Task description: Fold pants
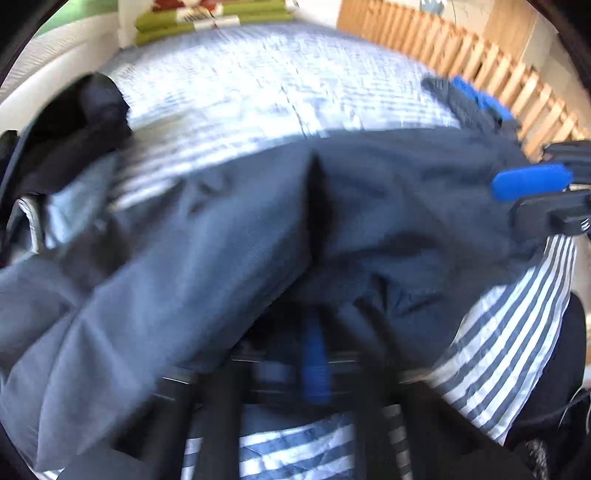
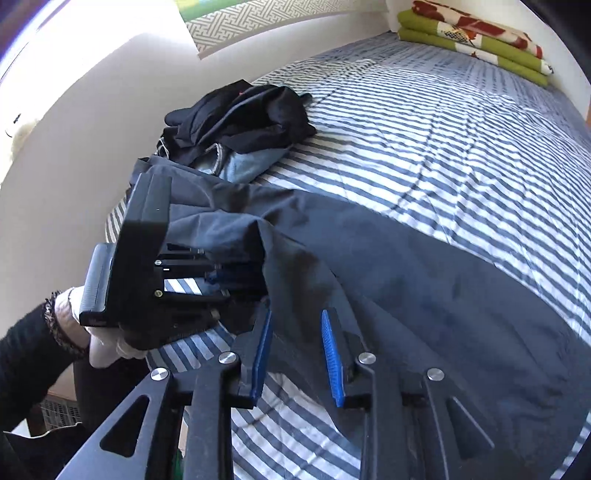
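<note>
Dark grey pants (image 2: pixel 424 280) lie spread over the striped bed cover (image 2: pixel 443 129); in the blurred left wrist view the pants (image 1: pixel 221 229) fill the middle. My left gripper (image 1: pixel 314 343) is shut on a bunched edge of the pants, its tips buried in cloth. From the right wrist view the left gripper (image 2: pixel 221 275) shows at the left, held by a gloved hand (image 2: pixel 107 350) with a black sleeve. My right gripper (image 2: pixel 297 358) stands open, its blue pads apart over the pants fabric without pressing it. The right gripper (image 1: pixel 524 199) also shows at the right edge.
A pile of dark clothes (image 2: pixel 240 114) lies by the white wall (image 2: pixel 92 110), left of the pants. A folded green patterned blanket (image 2: pixel 472 33) rests at the bed's far end. A wooden slatted rail (image 1: pixel 461 55) runs along the bed's other side.
</note>
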